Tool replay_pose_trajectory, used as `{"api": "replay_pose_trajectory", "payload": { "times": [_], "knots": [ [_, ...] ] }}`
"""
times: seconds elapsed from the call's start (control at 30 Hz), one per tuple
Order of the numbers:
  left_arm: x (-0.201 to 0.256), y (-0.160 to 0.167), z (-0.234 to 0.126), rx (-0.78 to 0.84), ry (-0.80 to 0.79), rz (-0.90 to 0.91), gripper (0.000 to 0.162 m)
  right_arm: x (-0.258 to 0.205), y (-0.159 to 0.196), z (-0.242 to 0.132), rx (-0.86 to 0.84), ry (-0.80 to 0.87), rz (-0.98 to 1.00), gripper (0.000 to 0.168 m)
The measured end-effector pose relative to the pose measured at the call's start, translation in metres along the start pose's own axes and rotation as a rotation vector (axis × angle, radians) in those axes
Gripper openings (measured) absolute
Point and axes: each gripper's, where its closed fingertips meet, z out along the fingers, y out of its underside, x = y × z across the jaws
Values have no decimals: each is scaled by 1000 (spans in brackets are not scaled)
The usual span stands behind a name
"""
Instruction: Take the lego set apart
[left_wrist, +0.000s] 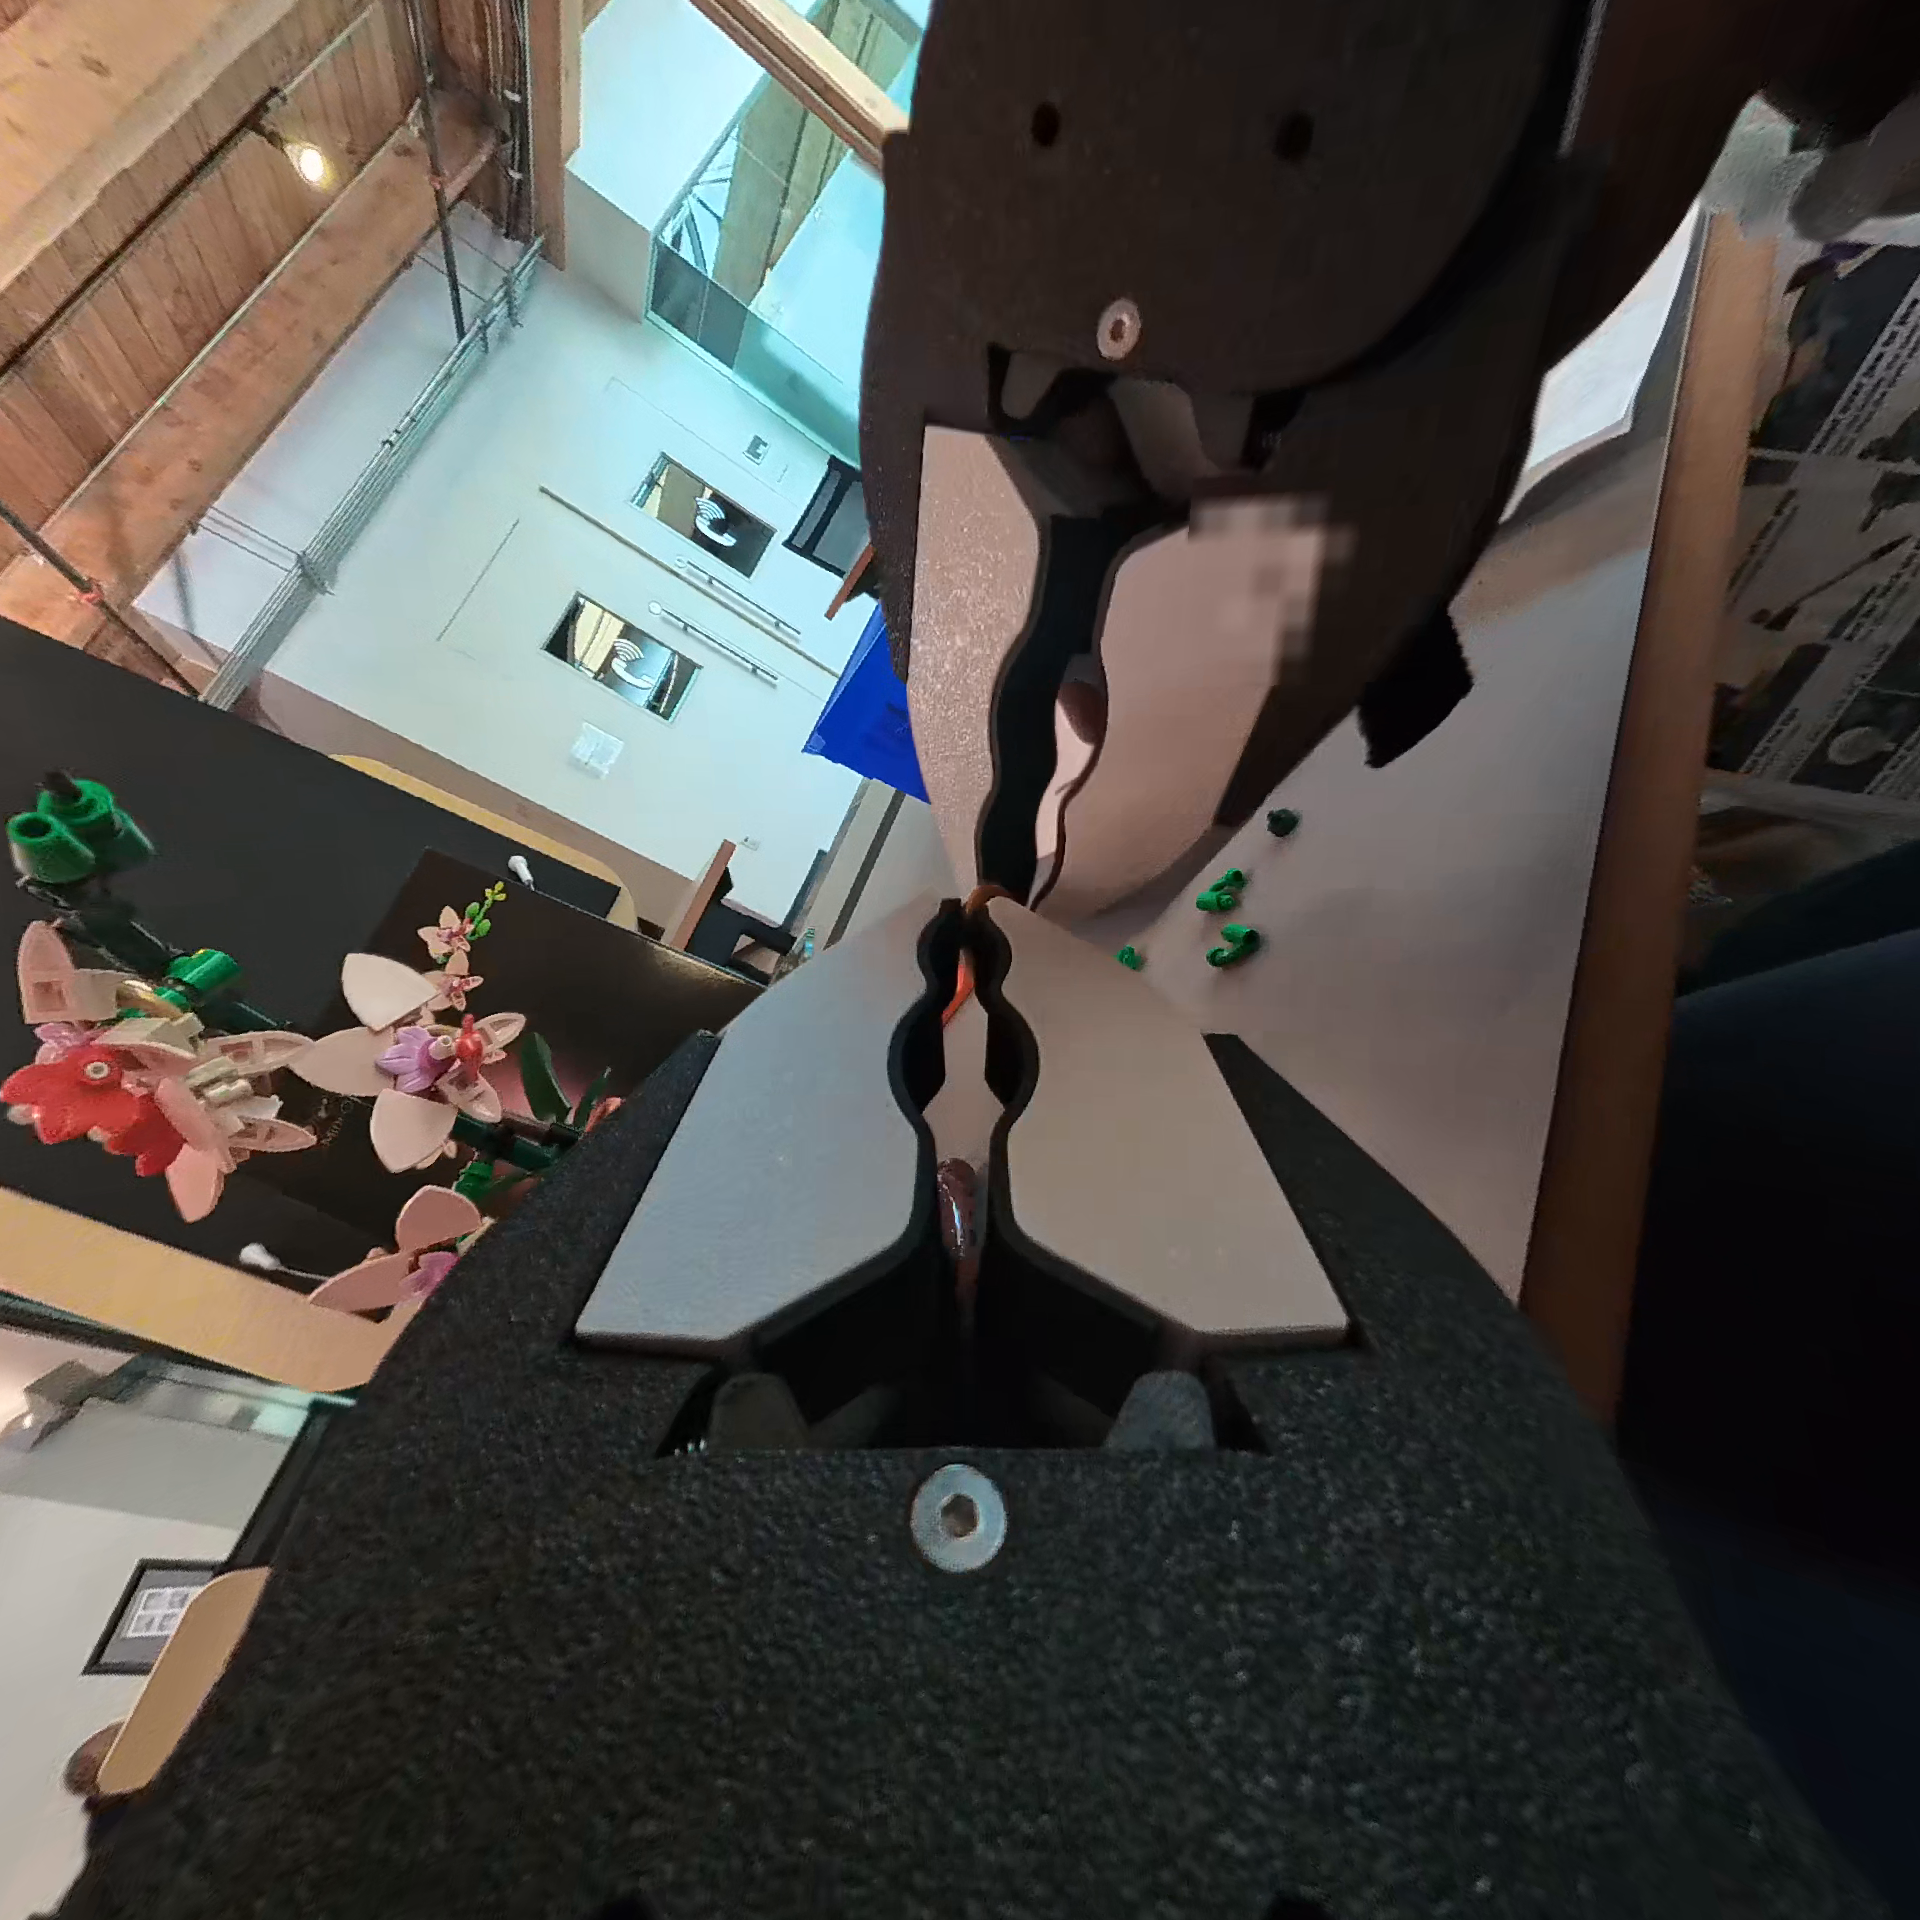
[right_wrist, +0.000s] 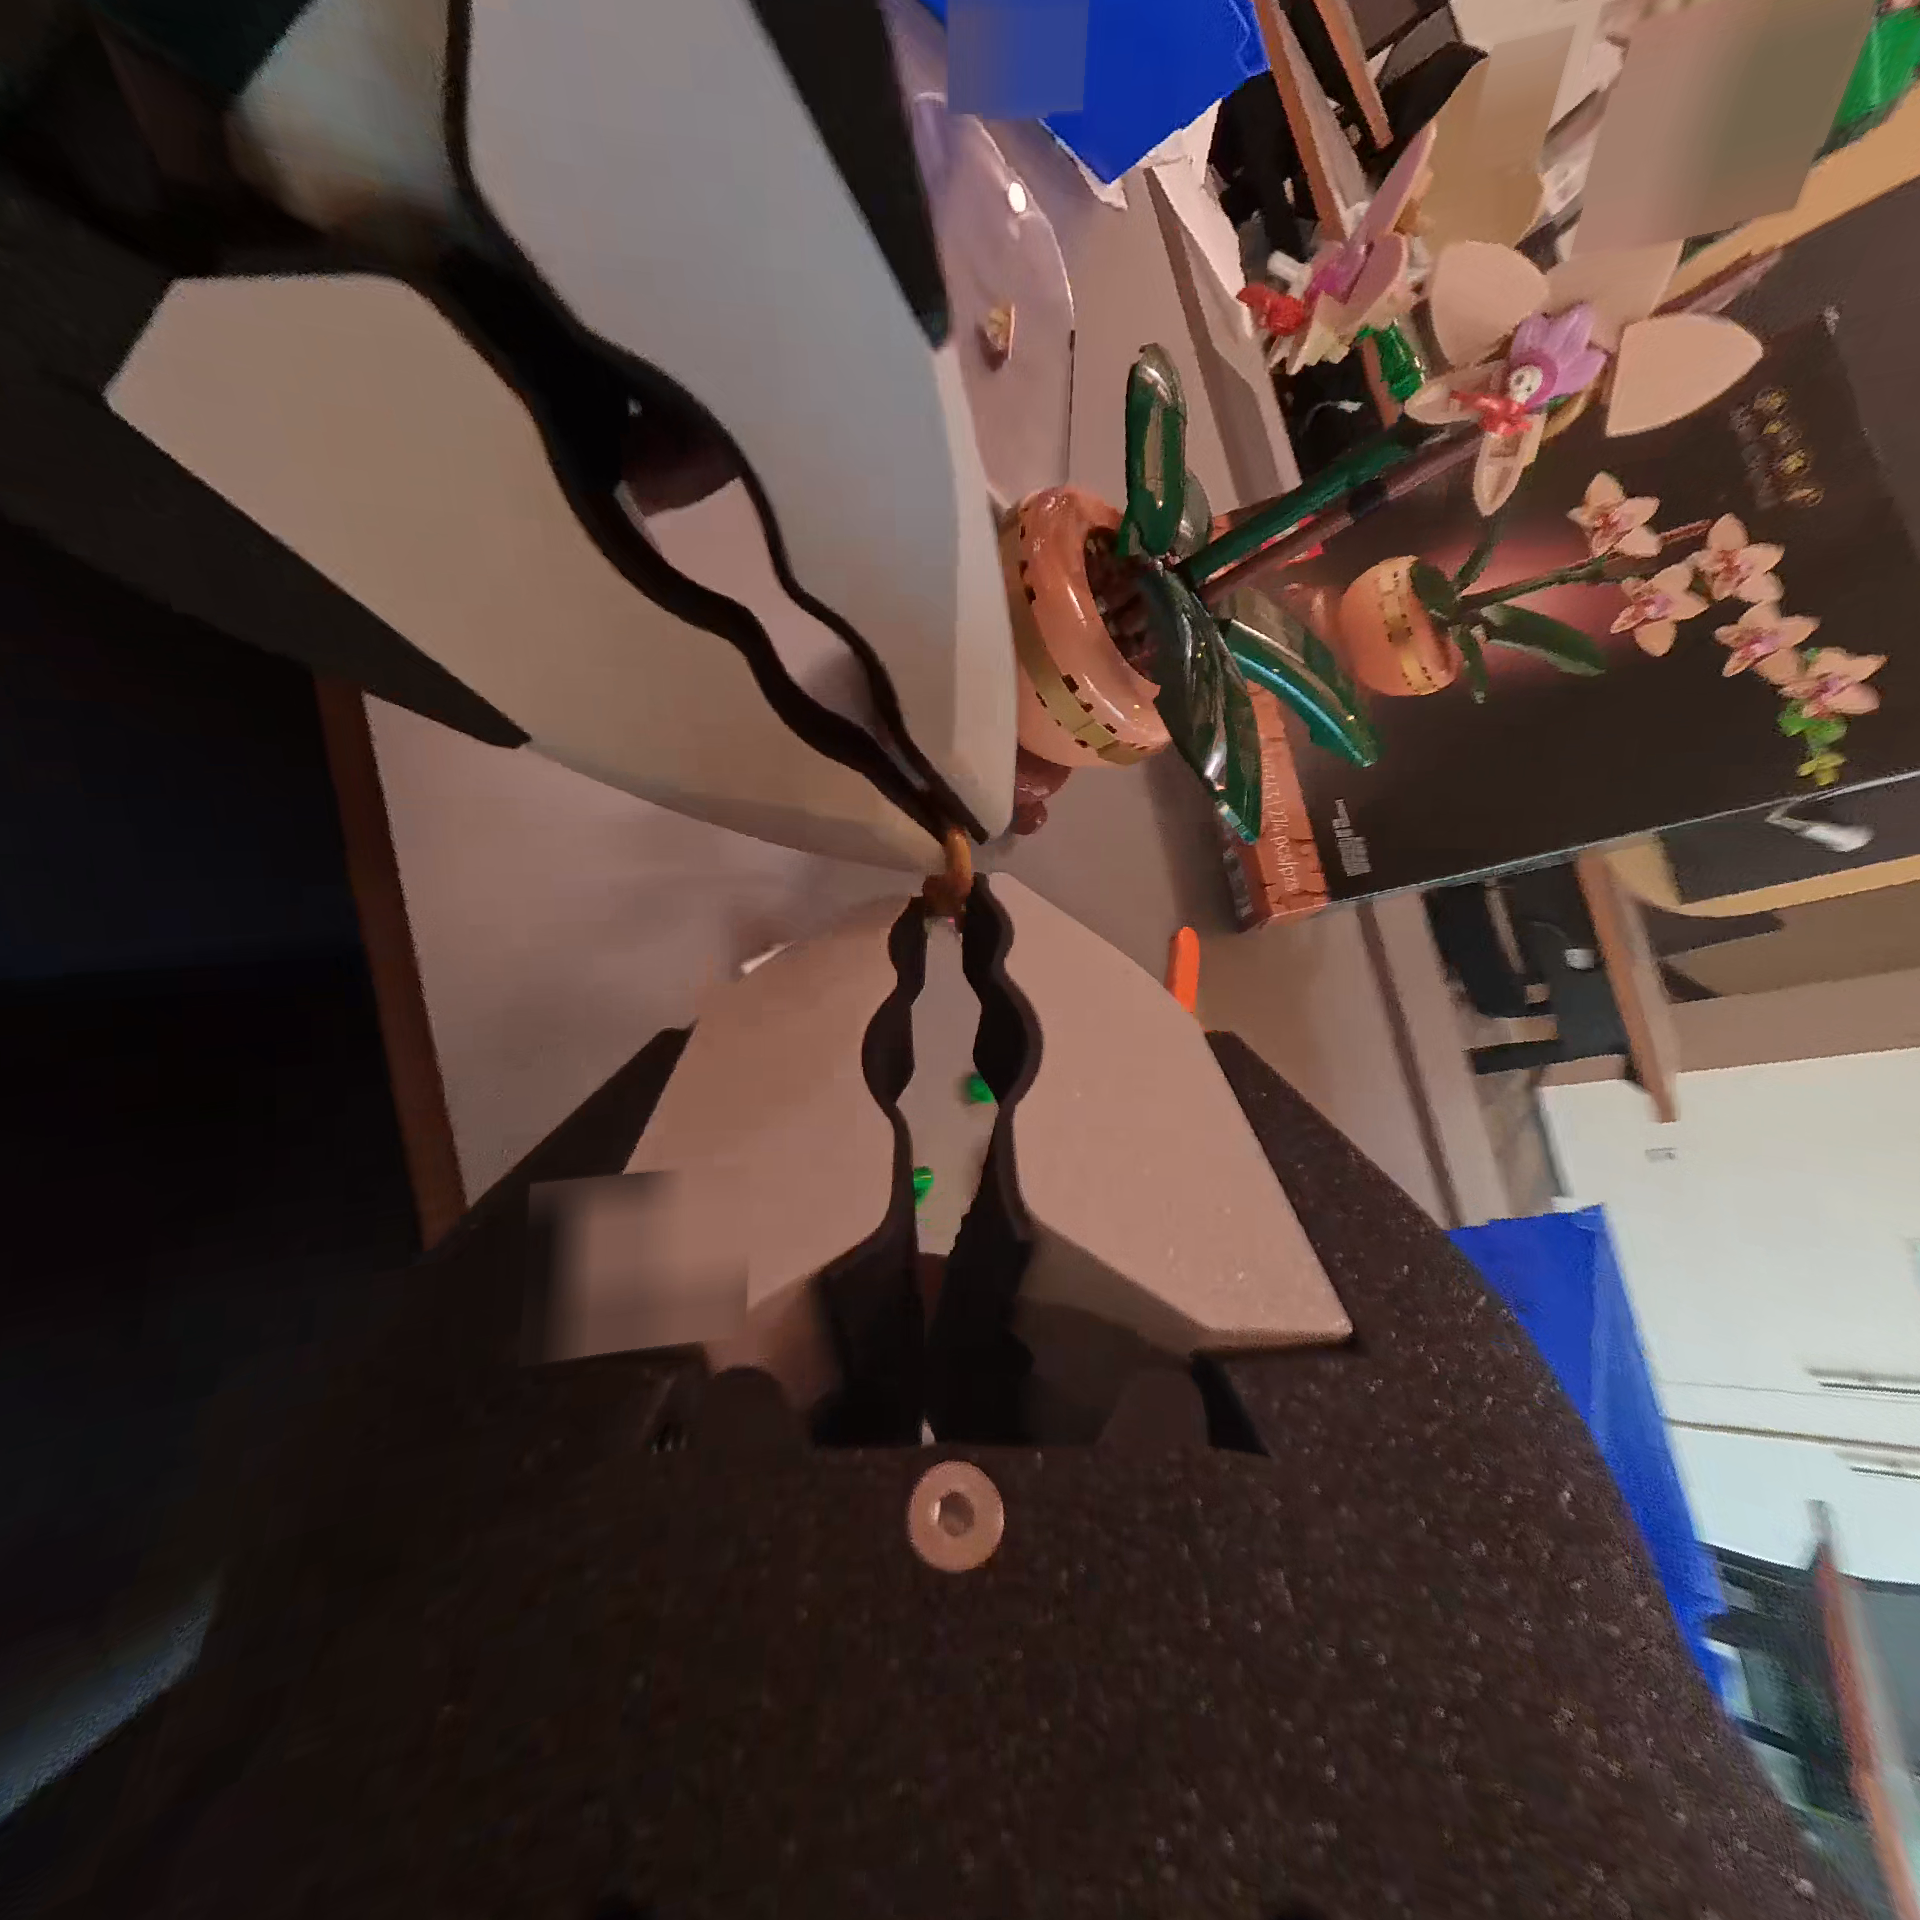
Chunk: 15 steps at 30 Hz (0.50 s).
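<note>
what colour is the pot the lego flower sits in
Peach-tan with an olive-gold band; the pot shows best in the right wrist view.

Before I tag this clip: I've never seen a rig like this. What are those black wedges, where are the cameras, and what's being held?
Each picture comes from a camera riding on a hand-held two-finger gripper. The left gripper and right gripper meet tip to tip, both pinching one small orange-brown piece, likely to pull it apart. On the grey table lie loose green pieces. Beyond stand the lego orchid in its tan pot and the set's dark box.
</note>
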Motion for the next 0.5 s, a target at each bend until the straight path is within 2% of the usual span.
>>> {"api": "replay_pose_trajectory", "payload": {
  "times": [0.17,0.23,0.27,0.3,0.33,0.4,0.5],
  "knots": [
    [0,5,0,-23,-12,-7,1,4,8,7,-31,48,-103,6],
    [-26,-15,-14,75,-115,-32,0,16,67,12,-317,92,-214,6],
    [-34,-14,-18,57,-123,-53,1,15,75,13,-277,86,-173,6],
    [-35,-3,-16,21,-110,-66,1,17,58,7,-148,91,-77,6],
    [-32,11,-13,-15,-98,-80,1,21,43,1,-86,103,-34,6],
    [-26,29,-9,-61,-67,-130,1,28,37,-1,-70,116,-26,6],
    [-25,38,-7,-94,-63,-132,2,36,51,-1,-83,129,-7,7]
  ]
}}
